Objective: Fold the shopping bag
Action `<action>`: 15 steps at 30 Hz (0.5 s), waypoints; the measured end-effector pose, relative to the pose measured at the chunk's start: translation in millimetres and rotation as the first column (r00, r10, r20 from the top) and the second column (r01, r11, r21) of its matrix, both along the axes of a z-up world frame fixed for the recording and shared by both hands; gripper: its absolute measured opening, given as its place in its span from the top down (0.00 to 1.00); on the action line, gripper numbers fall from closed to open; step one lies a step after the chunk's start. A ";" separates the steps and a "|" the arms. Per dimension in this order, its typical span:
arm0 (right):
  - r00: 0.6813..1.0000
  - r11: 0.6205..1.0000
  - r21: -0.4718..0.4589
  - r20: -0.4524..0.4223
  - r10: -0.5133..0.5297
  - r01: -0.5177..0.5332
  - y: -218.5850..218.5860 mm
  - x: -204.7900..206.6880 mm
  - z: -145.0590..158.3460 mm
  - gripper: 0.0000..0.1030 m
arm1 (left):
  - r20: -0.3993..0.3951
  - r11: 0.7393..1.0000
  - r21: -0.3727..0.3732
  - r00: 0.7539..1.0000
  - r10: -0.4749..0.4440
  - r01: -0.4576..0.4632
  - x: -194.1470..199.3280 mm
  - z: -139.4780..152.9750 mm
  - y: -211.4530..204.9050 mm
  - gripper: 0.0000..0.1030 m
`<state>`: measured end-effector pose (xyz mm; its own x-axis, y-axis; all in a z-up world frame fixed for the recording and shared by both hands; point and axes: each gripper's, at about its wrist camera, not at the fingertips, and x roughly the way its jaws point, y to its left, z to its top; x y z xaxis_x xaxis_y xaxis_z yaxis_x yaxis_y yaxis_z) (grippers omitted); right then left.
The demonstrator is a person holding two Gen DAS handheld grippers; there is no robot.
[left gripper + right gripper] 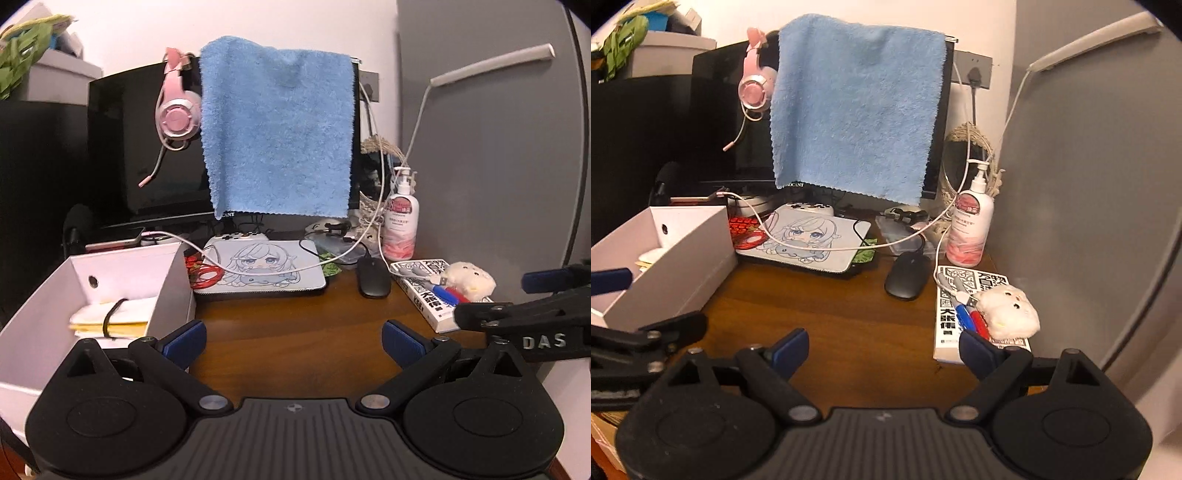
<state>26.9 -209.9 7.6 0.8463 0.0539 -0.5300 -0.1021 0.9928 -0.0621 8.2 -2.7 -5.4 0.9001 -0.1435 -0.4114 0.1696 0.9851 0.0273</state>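
both grippers, left [293,341] and right [884,350], spread empty above desk [288,325]; folded yellow-white bundle [110,319], seemingly the bag, banded in white box [162,291]; likely light, soft.

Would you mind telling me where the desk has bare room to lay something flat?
The bare wood of the desk is free between the white box on the left and the book on the right, in front of the mouse pad and black mouse. Behind those, cables, a pump bottle and a controller crowd the monitor's foot.
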 end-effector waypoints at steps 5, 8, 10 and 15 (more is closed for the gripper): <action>0.999 0.999 0.001 0.040 -0.036 0.036 3.6 -19.9 -0.4 0.14 | -0.062 0.999 -0.032 0.997 0.042 -0.044 -4.3 2.3 6.5 0.01; 0.997 0.999 0.022 0.066 -0.036 0.034 5.3 -30.5 0.8 0.14 | -0.073 0.996 -0.039 0.994 0.079 -0.082 -7.0 4.2 10.6 0.01; 0.997 0.998 0.052 0.075 -0.035 0.031 4.7 -35.0 3.2 0.14 | -0.072 0.994 -0.037 0.992 0.099 -0.102 -9.4 5.6 12.7 0.01; 0.997 0.996 0.084 0.072 -0.018 0.012 8.1 -38.7 6.5 0.14 | -0.069 0.988 -0.035 0.986 0.150 -0.153 -15.4 9.1 17.7 0.01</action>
